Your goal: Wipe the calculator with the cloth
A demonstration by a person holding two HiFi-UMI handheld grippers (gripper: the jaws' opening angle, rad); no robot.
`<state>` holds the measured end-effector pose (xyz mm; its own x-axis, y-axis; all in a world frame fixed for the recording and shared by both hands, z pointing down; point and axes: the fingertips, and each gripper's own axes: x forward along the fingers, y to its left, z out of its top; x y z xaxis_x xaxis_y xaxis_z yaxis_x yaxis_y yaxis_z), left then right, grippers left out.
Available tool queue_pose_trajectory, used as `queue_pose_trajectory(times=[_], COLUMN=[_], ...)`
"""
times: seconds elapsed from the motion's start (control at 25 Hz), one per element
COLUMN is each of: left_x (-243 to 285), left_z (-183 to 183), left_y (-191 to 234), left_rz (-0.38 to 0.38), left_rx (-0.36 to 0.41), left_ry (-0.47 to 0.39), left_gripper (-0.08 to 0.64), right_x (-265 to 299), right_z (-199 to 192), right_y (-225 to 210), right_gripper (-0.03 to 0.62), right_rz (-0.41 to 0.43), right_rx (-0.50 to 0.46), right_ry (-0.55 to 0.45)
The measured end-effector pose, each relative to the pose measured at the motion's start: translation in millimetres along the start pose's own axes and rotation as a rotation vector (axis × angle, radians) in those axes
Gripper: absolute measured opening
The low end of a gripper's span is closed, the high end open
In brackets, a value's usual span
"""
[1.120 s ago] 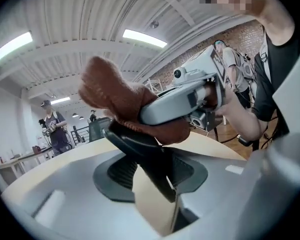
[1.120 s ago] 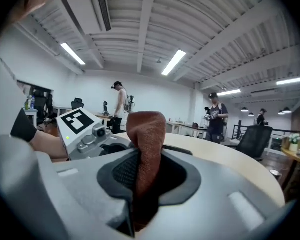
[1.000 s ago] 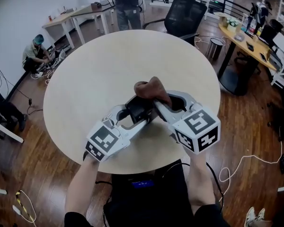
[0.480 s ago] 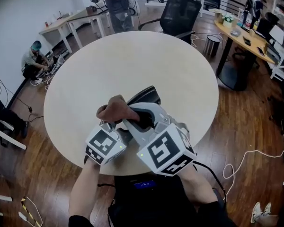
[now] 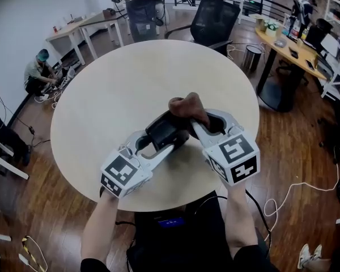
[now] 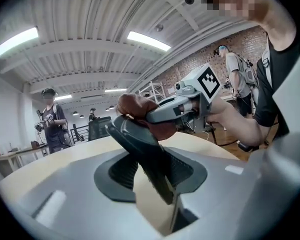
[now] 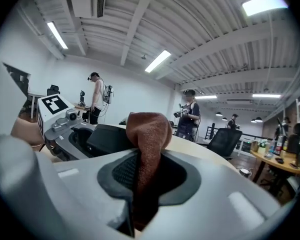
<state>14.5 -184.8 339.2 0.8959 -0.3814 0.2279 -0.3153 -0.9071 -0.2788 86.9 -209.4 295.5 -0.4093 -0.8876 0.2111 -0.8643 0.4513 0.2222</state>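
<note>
My left gripper [image 5: 165, 139] is shut on a dark calculator [image 5: 163, 130], which it holds tilted above the round beige table [image 5: 124, 78]. In the left gripper view the calculator [image 6: 140, 146] stands edge-on between the pads of the left gripper [image 6: 151, 171]. My right gripper [image 5: 196, 121] is shut on a bunched brown cloth [image 5: 186, 107], and the cloth [image 6: 134, 106] rests against the calculator's far upper end. In the right gripper view the cloth [image 7: 149, 134] hangs between the pads of the right gripper [image 7: 146, 176], with the calculator [image 7: 109, 139] just to its left.
A black office chair [image 5: 218, 17] stands behind the table, and a small bin [image 5: 253, 55] is beside it. Desks with clutter line the right side [image 5: 294, 47] and the far left [image 5: 85, 24]. Several people are in the room. A white cable [image 5: 289, 194] lies on the wooden floor.
Half a second ago my right gripper had swept the cloth left across the calculator. It has now come back to the right, to the calculator's far end. The left gripper kept still.
</note>
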Motion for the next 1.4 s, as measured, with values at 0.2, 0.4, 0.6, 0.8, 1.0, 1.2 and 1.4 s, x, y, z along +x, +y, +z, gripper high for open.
queue_pose_trajectory(times=[0.2, 0.4, 0.6, 0.8, 1.0, 1.2, 1.4], left_x=[3.4, 2.8, 4.9, -2.3, -2.2, 1.3, 1.4], left_z=[5.2, 4.2, 3.5, 1.4, 3.0, 6.3, 3.2], left_y=[0.8, 0.5, -0.8, 0.5, -4.0, -2.8, -5.3], left_rz=[0.005, 0.017, 0.005, 0.003, -0.001, 0.008, 0.015], left_rx=[0.004, 0.011, 0.018, 0.018, 0.025, 0.030, 0.046], left_ry=[-0.002, -0.007, -0.007, -0.019, -0.014, -0.017, -0.010], left_gripper=[0.149, 0.147, 0.146, 0.146, 0.146, 0.144, 0.141], right_x=[-11.6, 1.4, 1.7, 2.8, -13.2, -18.4, -3.9], right_z=[38.0, 37.5, 22.9, -8.5, -14.0, 38.5, 37.6], right_y=[59.9, 119.1, 67.2, -5.1, -25.0, 64.3, 112.2], right_gripper=[0.084, 0.084, 0.084, 0.084, 0.084, 0.084, 0.084], right_rz=[0.157, 0.269, 0.192, 0.029, -0.039, 0.170, 0.244], right_rx=[-0.084, -0.218, -0.090, 0.041, 0.077, -0.104, -0.253], right_ry=[-0.102, -0.074, -0.071, -0.003, -0.012, -0.114, -0.098])
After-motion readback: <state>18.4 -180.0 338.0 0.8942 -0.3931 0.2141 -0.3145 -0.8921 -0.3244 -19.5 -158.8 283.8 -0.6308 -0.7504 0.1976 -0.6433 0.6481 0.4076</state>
